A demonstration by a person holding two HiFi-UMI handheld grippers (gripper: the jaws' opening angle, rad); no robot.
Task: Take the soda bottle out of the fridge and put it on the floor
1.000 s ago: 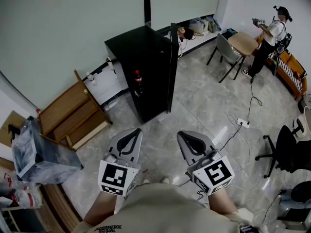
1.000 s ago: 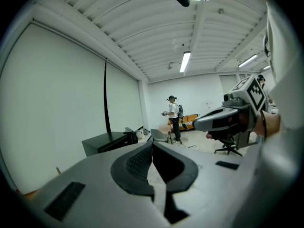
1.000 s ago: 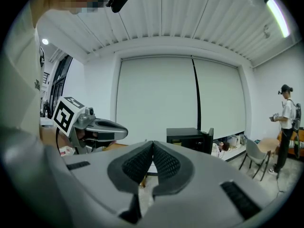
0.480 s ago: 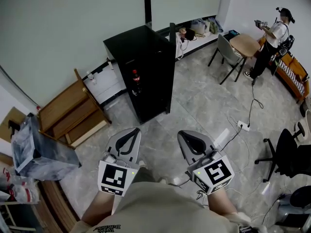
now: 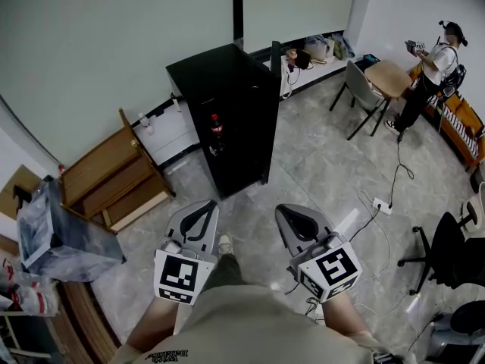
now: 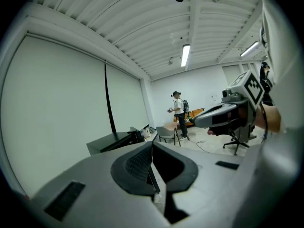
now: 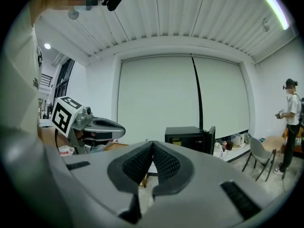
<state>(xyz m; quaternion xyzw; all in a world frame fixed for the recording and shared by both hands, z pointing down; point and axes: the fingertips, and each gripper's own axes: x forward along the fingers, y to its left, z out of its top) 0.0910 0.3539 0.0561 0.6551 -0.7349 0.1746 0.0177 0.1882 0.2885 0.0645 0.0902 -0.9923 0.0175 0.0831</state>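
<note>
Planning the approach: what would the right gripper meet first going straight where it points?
Likely the fridge, just right of its line; the floor between looks free, though it might slip past the left side.

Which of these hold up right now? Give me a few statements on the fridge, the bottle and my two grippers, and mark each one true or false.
1. The soda bottle stands inside the fridge. True.
2. The fridge's door is shut. False: it stands open.
3. The right gripper holds the bottle. False: its jaws are together on nothing.
4. The left gripper is short of the fridge and touches nothing, jaws together. True.
5. Another person stands at the far side of the room beside a chair. True.
</note>
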